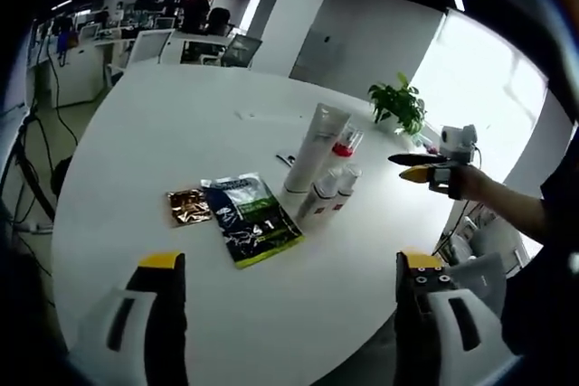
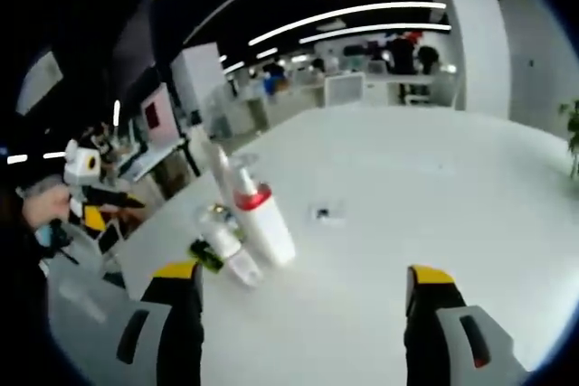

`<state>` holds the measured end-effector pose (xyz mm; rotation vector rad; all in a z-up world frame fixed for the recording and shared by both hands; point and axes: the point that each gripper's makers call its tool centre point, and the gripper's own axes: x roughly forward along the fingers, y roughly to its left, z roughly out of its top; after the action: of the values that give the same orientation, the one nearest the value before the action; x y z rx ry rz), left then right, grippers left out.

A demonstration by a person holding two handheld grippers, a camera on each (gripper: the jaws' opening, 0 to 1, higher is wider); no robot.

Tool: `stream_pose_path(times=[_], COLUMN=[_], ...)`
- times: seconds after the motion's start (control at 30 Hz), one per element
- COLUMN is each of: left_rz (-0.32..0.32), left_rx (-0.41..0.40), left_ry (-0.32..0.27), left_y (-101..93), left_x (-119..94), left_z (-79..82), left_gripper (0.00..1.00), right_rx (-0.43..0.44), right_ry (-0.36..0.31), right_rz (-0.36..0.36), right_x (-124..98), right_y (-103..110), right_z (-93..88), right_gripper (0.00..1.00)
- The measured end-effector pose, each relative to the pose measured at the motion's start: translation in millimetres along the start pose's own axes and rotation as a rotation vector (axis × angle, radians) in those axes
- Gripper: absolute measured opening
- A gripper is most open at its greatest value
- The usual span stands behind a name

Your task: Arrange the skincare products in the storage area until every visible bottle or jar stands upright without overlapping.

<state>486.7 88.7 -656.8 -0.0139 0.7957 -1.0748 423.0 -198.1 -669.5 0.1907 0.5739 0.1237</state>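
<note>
Several skincare items are grouped on the round white table (image 1: 163,133). A tall white tube (image 1: 317,146) stands on its cap beside a white bottle with a red band and clear cap (image 1: 346,142). Two small white bottles (image 1: 333,189) stand in front of them. A green and black sachet (image 1: 251,219) and a copper foil sachet (image 1: 188,206) lie flat to their left. My left gripper (image 1: 291,261) is open, short of the sachets and holding nothing. My right gripper (image 2: 304,272) is open and apart from the red-banded bottle (image 2: 258,214) and a small bottle (image 2: 226,246). It also appears at the table's right edge (image 1: 407,165).
A potted plant (image 1: 398,104) stands at the table's far right edge. A small dark item (image 2: 327,215) lies on the table behind the bottles. The person's hand (image 2: 41,205) holds the left gripper (image 2: 104,205) off the table's edge. Office desks and chairs (image 1: 181,38) lie beyond.
</note>
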Motion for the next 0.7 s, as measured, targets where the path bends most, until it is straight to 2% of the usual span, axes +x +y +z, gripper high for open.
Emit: stream_pose_path(times=[0.43,0.53,0.7], left_rz=[-0.009,-0.013,-0.012], left_rx=[-0.029,-0.033,-0.052], left_ry=[0.023,0.036,0.031], left_y=[1.4,2.0,4.0], left_x=[12.7,15.9,17.2], left_z=[-7.9,-12.4,-14.0], left_gripper=[0.90,0.90,0.91], right_rx=[0.037,0.043,0.038], right_ry=[-0.006,0.010,0.024], right_rz=[-0.059,-0.075,-0.095], right_x=[28.9,38.8,53.6], right_y=[-28.7,-37.4,-47.2], right_z=[1.8,-0.6,3.9], right_gripper=[0.94,0.94,0.89])
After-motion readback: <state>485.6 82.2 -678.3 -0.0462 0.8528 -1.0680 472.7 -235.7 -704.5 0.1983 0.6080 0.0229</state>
